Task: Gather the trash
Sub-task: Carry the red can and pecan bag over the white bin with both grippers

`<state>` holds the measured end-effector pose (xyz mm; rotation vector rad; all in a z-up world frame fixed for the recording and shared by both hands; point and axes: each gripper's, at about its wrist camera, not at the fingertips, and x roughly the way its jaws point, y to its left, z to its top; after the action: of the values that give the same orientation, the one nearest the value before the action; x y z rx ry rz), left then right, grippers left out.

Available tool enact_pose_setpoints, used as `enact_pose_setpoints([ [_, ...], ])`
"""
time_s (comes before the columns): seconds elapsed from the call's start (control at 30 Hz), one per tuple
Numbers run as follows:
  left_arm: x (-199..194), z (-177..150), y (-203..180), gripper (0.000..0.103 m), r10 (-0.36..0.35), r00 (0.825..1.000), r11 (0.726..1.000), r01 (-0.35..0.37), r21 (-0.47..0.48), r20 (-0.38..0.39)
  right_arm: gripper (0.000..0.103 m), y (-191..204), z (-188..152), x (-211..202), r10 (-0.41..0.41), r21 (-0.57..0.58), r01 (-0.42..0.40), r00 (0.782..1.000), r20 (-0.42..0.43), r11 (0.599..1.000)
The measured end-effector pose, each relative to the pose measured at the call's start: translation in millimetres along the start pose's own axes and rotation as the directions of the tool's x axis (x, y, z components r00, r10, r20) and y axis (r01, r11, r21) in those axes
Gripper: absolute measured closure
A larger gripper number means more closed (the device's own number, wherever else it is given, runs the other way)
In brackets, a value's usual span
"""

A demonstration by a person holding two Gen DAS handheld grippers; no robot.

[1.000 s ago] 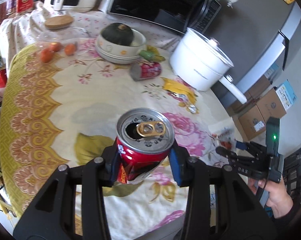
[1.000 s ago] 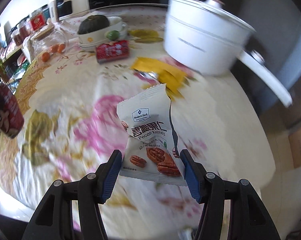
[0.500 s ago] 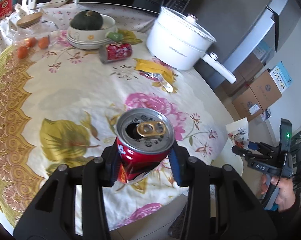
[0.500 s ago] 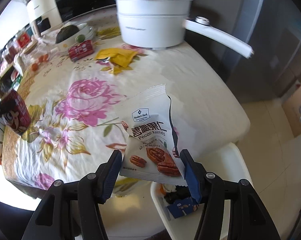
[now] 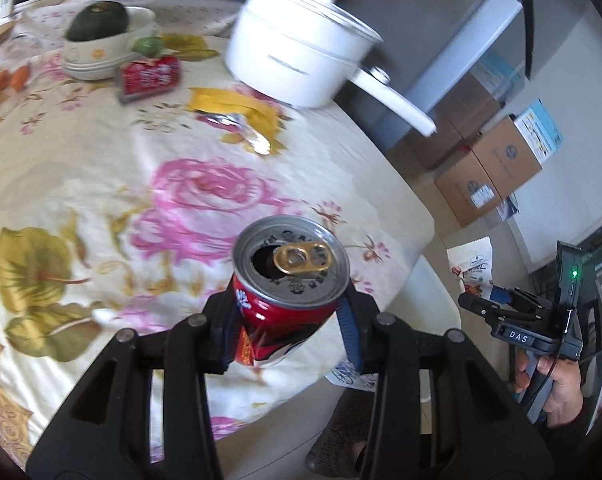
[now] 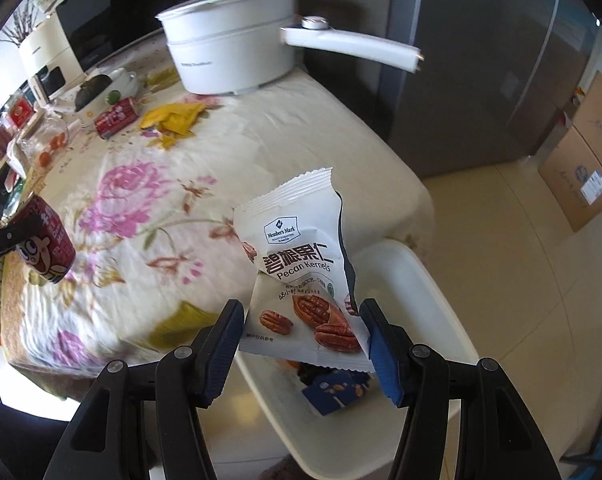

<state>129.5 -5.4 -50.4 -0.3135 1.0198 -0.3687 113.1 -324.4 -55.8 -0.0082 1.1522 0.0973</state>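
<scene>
My left gripper [image 5: 287, 328] is shut on an opened red drink can [image 5: 285, 300], held upright above the table's near right edge. The same can [image 6: 47, 246] shows at the left of the right wrist view. My right gripper [image 6: 303, 342] is shut on a white pecan kernels packet [image 6: 301, 268], which hangs over a white bin [image 6: 429, 292] beside the table; the bin holds a blue wrapper [image 6: 333, 394]. In the left wrist view the packet [image 5: 471, 266] and the right gripper [image 5: 495, 300] are at the far right, held by a hand [image 5: 557, 396].
On the floral tablecloth [image 5: 101, 184] lie a second red can [image 5: 151, 76] on its side and yellow wrappers [image 5: 237, 108]. A white pot [image 5: 297, 56] with a long handle, a bowl with a green squash [image 5: 101, 32], a fridge [image 6: 473, 72] and cardboard boxes [image 5: 489, 168] stand around.
Both grippers have swept right across the table toward its edge. The packet went from above the tablecloth to above the white bin. The can moved from mid-table to near the edge.
</scene>
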Motion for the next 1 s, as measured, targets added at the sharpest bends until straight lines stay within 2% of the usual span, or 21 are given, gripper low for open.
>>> enact_pose_setpoints([
  [0.27, 30.9, -11.4, -62.3, 0.059, -0.083, 0.995, 0.989, 0.088, 0.119, -0.047, 0.042, -42.0, -23.6, 2.8, -0.042, 0.044, 0.044, 0.999, -0.027, 0.998],
  [0.53, 64.8, -30.1, -129.9, 0.059, -0.164, 0.981, 0.948, 0.187, 0.257, -0.108, 0.042, -77.7, -43.5, 7.2, -0.056, 0.083, 0.06, 0.997, -0.059, 0.995],
  [0.73, 90.4, -42.7, -156.4, 0.059, -0.193, 0.969, 0.922, 0.232, 0.309, -0.152, 0.042, -97.6, -52.3, 9.7, -0.062, 0.105, 0.07, 0.995, -0.072, 0.992],
  [1.0, 123.2, -57.6, -171.5, 0.059, -0.187, 0.961, 0.907, 0.248, 0.341, -0.202, 0.042, -115.3, -63.3, 11.5, -0.062, 0.13, 0.074, 0.994, -0.089, 0.989],
])
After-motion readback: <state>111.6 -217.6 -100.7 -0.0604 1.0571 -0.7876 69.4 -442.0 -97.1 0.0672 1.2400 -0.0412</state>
